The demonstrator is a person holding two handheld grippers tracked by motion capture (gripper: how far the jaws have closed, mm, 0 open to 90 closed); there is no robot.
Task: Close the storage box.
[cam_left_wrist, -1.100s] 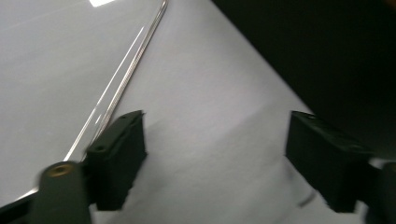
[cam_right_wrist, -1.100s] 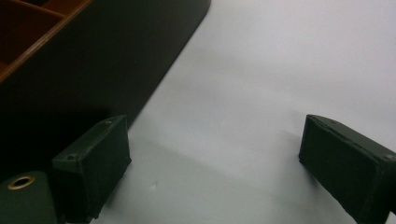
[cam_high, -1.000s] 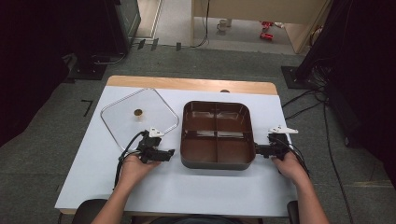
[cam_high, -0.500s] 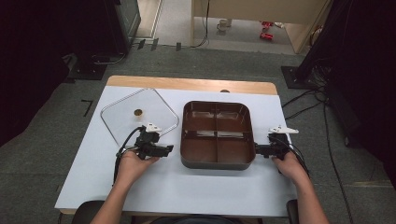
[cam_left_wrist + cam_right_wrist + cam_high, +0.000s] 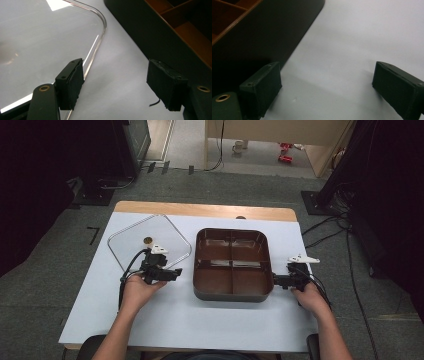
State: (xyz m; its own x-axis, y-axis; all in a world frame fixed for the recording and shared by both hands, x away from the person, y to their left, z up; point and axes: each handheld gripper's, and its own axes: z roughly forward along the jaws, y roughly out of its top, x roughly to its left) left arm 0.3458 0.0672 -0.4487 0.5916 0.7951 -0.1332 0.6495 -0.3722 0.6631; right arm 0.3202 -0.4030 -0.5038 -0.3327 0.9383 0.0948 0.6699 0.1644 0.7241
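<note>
A white table (image 5: 165,320) carries a clear lid (image 5: 131,241) beside a brown divided tray (image 5: 233,294).

Both forearms come in from the bottom of the high view, each hand wrapped round a gripper's body. The left gripper (image 5: 176,273) lies roughly level, its fingers (image 5: 71,83) pointing across toward the other hand, a cable looping back over the left hand (image 5: 140,287). Its jaws have just been closing a little, yet they stand apart with nothing between them, bare worktop (image 5: 120,75) under the gap. The right gripper (image 5: 276,281) points back toward the left one, held by the right hand (image 5: 309,296). Its fingers (image 5: 262,88) are spread wide, gripping nothing.
</note>
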